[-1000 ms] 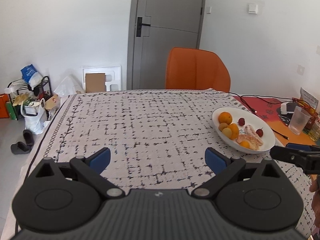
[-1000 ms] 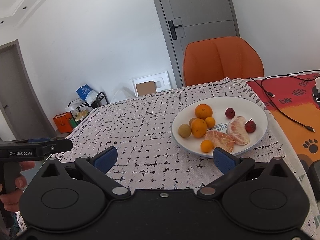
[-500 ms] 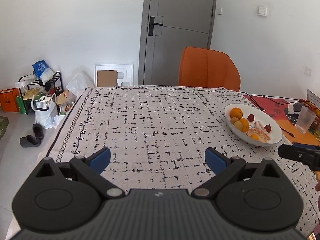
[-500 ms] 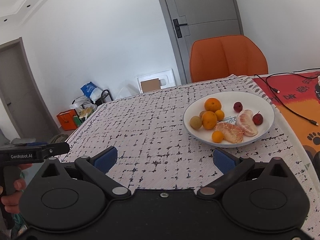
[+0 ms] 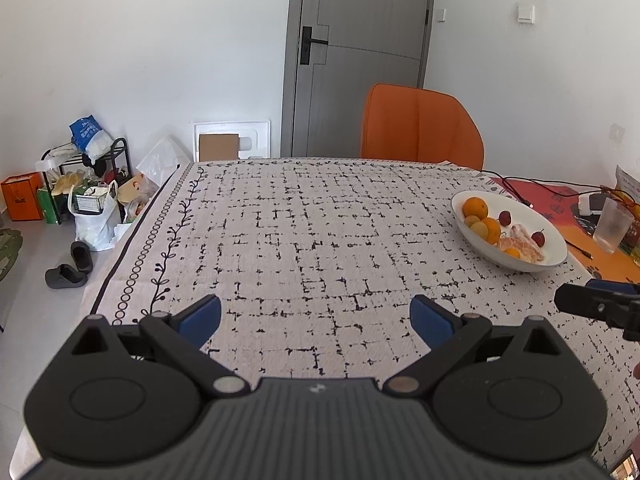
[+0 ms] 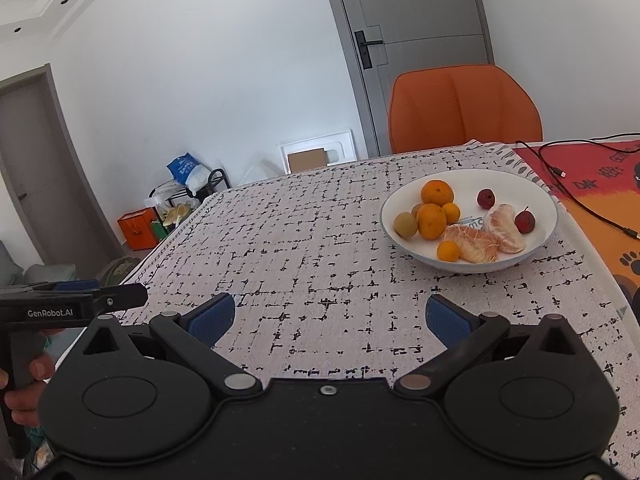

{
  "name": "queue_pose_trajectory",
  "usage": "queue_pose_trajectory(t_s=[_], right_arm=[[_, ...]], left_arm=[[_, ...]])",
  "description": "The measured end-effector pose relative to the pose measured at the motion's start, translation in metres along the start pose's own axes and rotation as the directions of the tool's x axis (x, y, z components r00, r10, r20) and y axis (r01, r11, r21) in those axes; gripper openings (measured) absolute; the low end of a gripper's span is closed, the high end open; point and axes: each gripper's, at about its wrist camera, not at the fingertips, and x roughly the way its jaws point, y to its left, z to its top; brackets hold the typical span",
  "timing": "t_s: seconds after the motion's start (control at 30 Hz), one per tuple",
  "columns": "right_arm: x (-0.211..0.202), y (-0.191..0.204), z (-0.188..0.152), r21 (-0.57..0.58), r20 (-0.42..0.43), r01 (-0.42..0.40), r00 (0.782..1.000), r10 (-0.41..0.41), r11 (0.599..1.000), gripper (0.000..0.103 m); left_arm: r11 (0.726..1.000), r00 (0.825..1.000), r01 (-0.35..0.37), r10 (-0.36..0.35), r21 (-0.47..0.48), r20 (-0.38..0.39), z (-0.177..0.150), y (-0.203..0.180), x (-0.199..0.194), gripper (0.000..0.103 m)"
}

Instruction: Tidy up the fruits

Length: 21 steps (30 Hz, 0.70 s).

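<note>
A white plate (image 6: 536, 194) on the patterned tablecloth holds oranges (image 6: 437, 193), small tangerines, a green fruit (image 6: 405, 224), peeled citrus segments (image 6: 472, 242) and two red fruits (image 6: 525, 221). The plate also shows in the left wrist view (image 5: 552, 236) at the right. My right gripper (image 6: 330, 318) is open and empty, above the cloth, nearer than the plate. My left gripper (image 5: 316, 316) is open and empty over the middle of the cloth, far left of the plate.
An orange chair (image 5: 420, 124) stands at the table's far side. A red mat (image 6: 592, 176) with a black cable lies right of the plate. A glass (image 5: 612, 226) stands at the far right. Bags and a rack sit on the floor at left.
Both grippers have pulled back from the plate, which looks farther off in both views. Both stay open and empty.
</note>
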Motion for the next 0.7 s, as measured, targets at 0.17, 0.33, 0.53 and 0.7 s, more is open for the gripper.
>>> queue_pose_trajectory(t_s=[0.17, 0.33, 0.53, 0.7], right_arm=[[0.0004, 0.0015, -0.0017, -0.005, -0.003, 0.0, 1.0, 0.0, 1.0, 0.103], [0.0023, 0.0029, -0.0028, -0.007, -0.006, 0.0, 1.0, 0.0, 1.0, 0.103], [0.0019, 0.0032, -0.0033, -0.008, -0.006, 0.001, 1.0, -0.001, 1.0, 0.103], [0.0025, 0.0035, -0.0031, -0.009, -0.007, 0.002, 1.0, -0.002, 1.0, 0.103]], left_arm=[[1.0, 1.0, 0.0, 0.0, -0.002, -0.006, -0.0026, 0.0018, 0.001, 0.1], [1.0, 1.0, -0.002, 0.002, -0.002, -0.007, -0.003, 0.0033, 0.0014, 0.1], [1.0, 1.0, -0.002, 0.002, -0.001, -0.009, -0.0037, 0.004, 0.0017, 0.1], [1.0, 1.0, -0.003, 0.003, -0.001, -0.01, -0.0041, 0.0045, 0.0015, 0.1]])
